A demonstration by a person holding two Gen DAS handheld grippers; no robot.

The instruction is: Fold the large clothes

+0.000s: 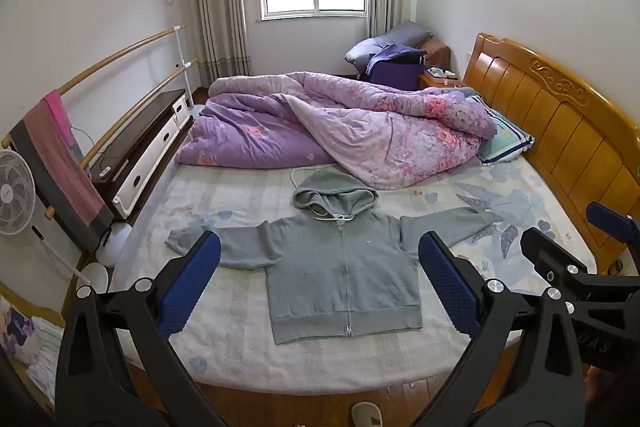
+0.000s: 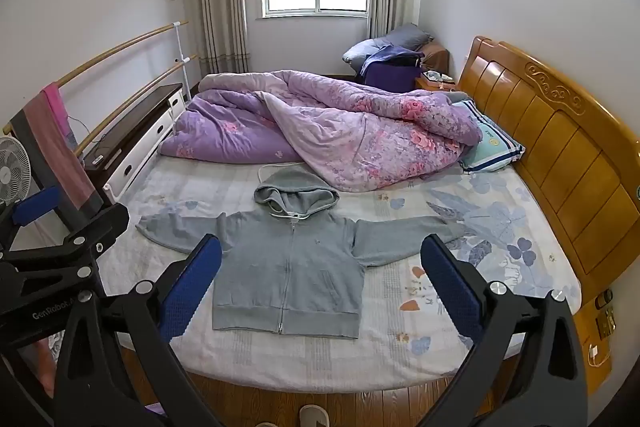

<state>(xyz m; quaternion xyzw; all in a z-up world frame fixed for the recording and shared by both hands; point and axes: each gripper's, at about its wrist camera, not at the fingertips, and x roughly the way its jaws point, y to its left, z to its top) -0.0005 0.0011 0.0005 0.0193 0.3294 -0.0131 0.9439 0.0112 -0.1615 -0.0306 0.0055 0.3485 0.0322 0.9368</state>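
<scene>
Grey hoodie (image 1: 340, 267) flat on bed (image 1: 240, 347), sleeve partly hidden behind left gripper (image 1: 320, 285)

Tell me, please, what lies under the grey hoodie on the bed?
The grey hoodie lies spread flat, zipper up, on the floral bedsheet. A white cord shows beside its hood and runs behind it. Whether anything else lies beneath cannot be seen: the fabric covers it.

Left tongs (image 1: 320, 283) gaping, right tongs (image 2: 320, 283) gaping, angled downward

grey hoodie (image 2: 288, 263) flat on bed (image 2: 400, 355) | right tool (image 2: 320, 283) wide — empty
</scene>
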